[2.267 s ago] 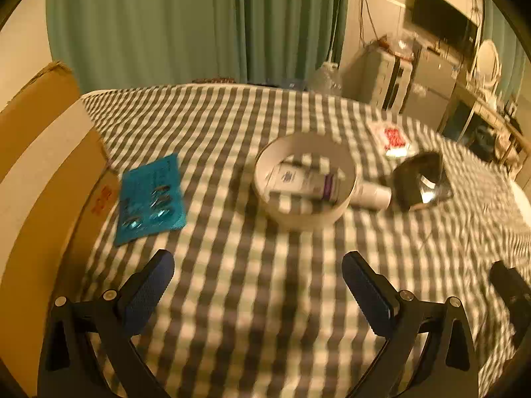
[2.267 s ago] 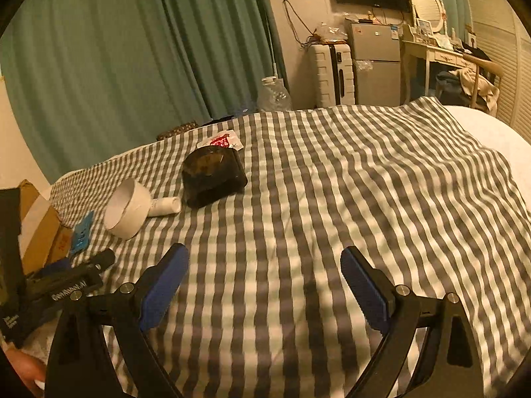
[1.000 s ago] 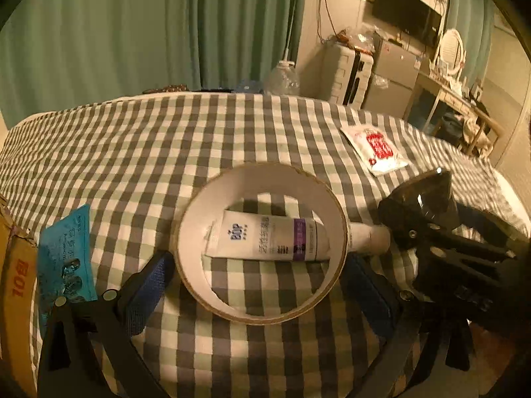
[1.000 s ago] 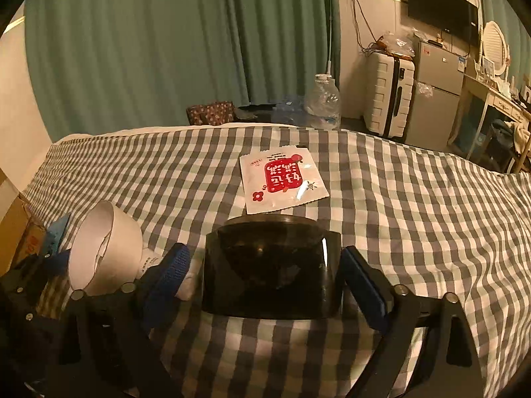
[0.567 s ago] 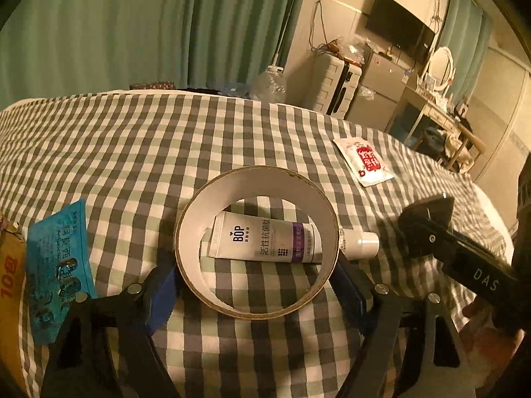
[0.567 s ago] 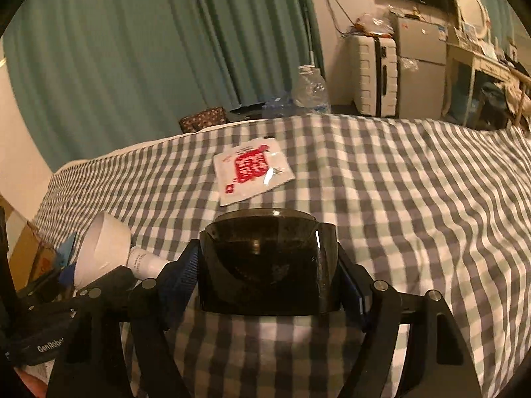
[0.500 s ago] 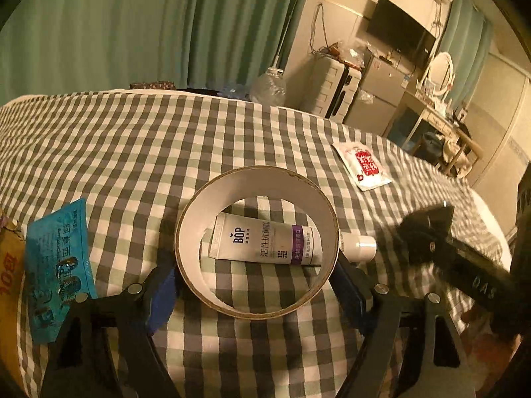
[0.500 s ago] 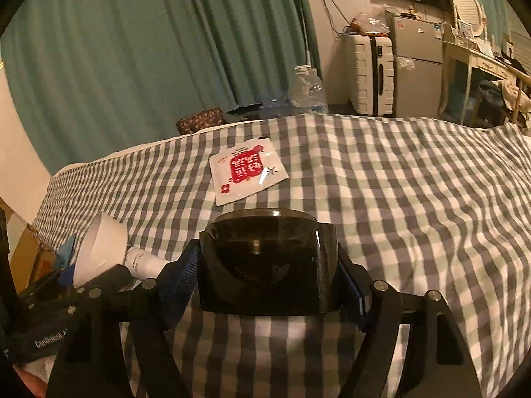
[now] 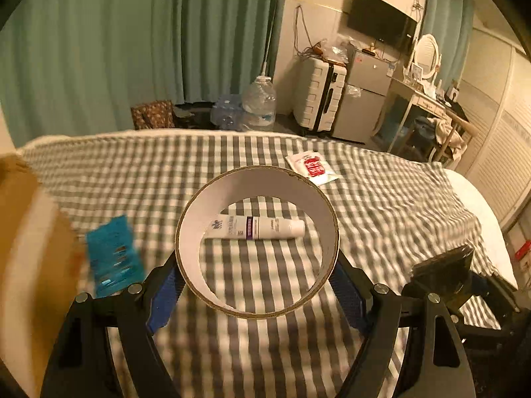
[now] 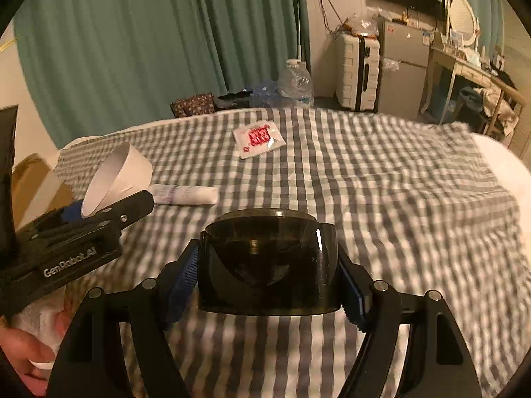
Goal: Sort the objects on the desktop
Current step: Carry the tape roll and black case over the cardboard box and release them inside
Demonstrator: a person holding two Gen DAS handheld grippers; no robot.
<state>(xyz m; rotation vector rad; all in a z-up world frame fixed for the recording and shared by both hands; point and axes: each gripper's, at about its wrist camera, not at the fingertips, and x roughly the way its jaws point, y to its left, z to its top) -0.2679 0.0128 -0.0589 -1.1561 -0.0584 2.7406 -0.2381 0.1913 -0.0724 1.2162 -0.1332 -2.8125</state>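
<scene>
A wide tape ring, white inside with a brown rim, hangs above the checked cloth, and my left gripper is shut on its sides with the blue pads. Through the ring I see a white tube lying on the cloth. In the right wrist view a dark see-through box is raised off the cloth, with my right gripper shut on its two sides. The ring and the tube show at its left.
A blue blister pack lies left of the ring, beside a cardboard box. A red and white sachet lies farther back. A person's hand holds the left gripper. Beyond the cloth stand a suitcase, a fridge and a water bottle.
My left jaws closed on the ring and lifted it off the tube, which stayed on the cloth. The right gripper rose with the dark box and drew back from the sachet.
</scene>
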